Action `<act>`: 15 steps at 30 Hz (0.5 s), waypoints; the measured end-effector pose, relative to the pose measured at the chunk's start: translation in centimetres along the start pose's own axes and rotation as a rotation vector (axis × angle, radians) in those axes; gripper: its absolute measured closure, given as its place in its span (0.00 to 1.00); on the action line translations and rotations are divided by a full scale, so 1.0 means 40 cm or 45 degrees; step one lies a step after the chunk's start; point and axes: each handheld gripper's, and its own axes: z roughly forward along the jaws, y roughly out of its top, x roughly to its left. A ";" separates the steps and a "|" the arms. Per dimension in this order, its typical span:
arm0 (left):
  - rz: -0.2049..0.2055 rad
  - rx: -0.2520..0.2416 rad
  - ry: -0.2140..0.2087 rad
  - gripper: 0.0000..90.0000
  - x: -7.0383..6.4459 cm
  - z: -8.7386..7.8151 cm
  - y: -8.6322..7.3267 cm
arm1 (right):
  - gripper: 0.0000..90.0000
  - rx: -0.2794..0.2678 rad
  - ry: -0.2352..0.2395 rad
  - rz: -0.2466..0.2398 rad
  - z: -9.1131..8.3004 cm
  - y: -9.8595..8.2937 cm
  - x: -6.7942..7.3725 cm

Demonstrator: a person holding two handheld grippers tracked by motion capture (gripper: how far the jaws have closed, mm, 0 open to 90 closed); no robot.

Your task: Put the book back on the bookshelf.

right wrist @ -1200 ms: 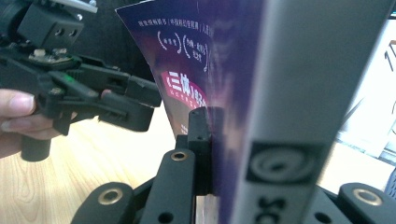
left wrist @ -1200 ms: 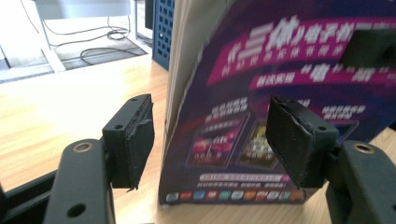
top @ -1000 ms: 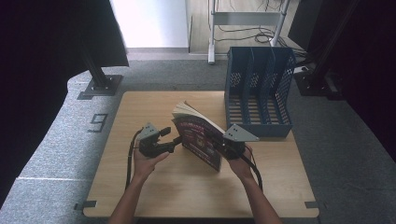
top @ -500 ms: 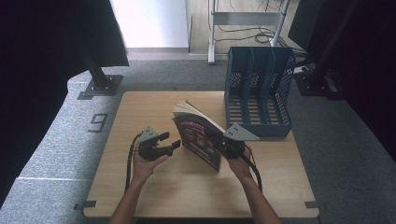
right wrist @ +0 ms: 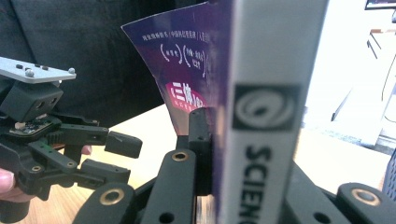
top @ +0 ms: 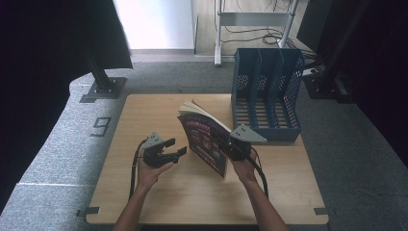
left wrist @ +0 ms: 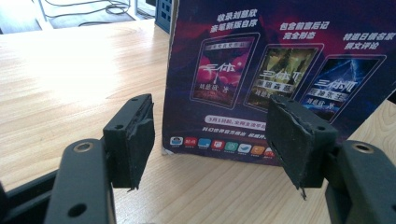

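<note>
Purple-covered, the book [top: 206, 143] stands on edge near the middle of the wooden surface [top: 144, 110], clamped at its spine by the right claw [top: 230, 147]. The left claw [top: 177, 147], jaws apart, hangs just beside the cover, not touching it.

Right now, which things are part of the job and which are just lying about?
In the job:
- book, upright, clamped in the right gripper
- left gripper, jaws open, beside the book
- blue file rack, likely

Lying about:
- floor marker 9
- metal stand
</note>
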 end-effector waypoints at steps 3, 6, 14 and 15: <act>0.000 0.001 -0.001 0.37 0.001 -0.002 -0.001 | 0.91 -0.007 -0.004 0.009 0.002 0.001 0.002; -0.003 0.002 0.001 0.37 0.005 -0.005 -0.002 | 0.91 -0.019 -0.008 0.010 0.001 0.003 0.003; -0.014 -0.002 0.004 0.37 0.008 -0.010 -0.005 | 0.91 -0.038 -0.022 0.006 -0.010 0.020 0.002; -0.014 -0.002 0.004 0.37 0.008 -0.010 -0.005 | 0.91 -0.038 -0.022 0.006 -0.010 0.020 0.002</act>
